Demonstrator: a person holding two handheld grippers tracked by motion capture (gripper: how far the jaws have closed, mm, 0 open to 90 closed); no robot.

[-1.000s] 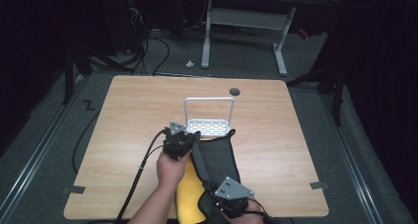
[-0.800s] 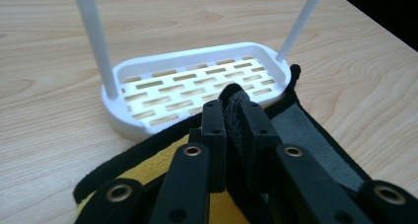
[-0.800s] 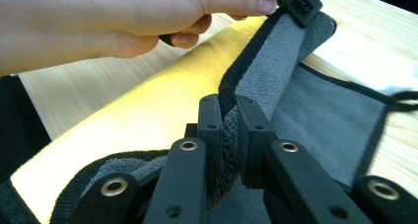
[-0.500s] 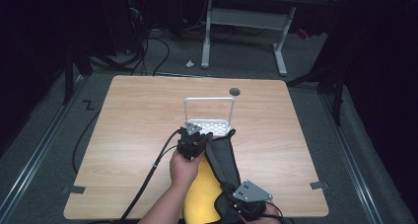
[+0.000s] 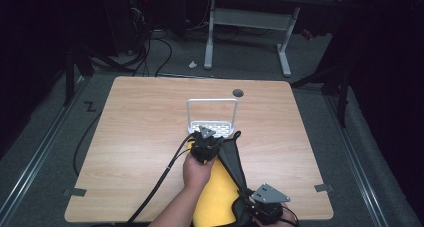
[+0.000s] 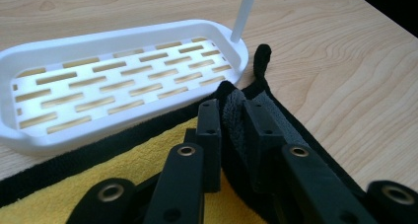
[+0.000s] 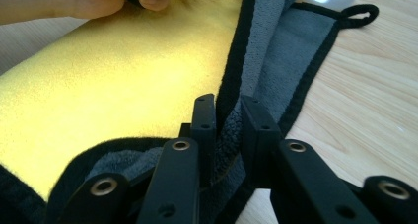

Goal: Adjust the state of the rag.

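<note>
the towel [image 5: 220, 189], yellow on one face and grey on the other with black trim, lies on the counter [image 5: 140, 137] just before the white rack [image 5: 212, 118], its far edge touching the rack's base. the left gripper [image 6: 231, 115] pinches the far corner and the right gripper [image 7: 227, 123] the near edge, both on the same doubled-over side, likely to keep the fold taut and aligned. both sets of jaws have just been easing apart, cloth still between them.

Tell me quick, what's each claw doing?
Left claw: closed on the cloth's folded edge, just loosening.
Right claw: closed on the cloth, just loosening.
</note>
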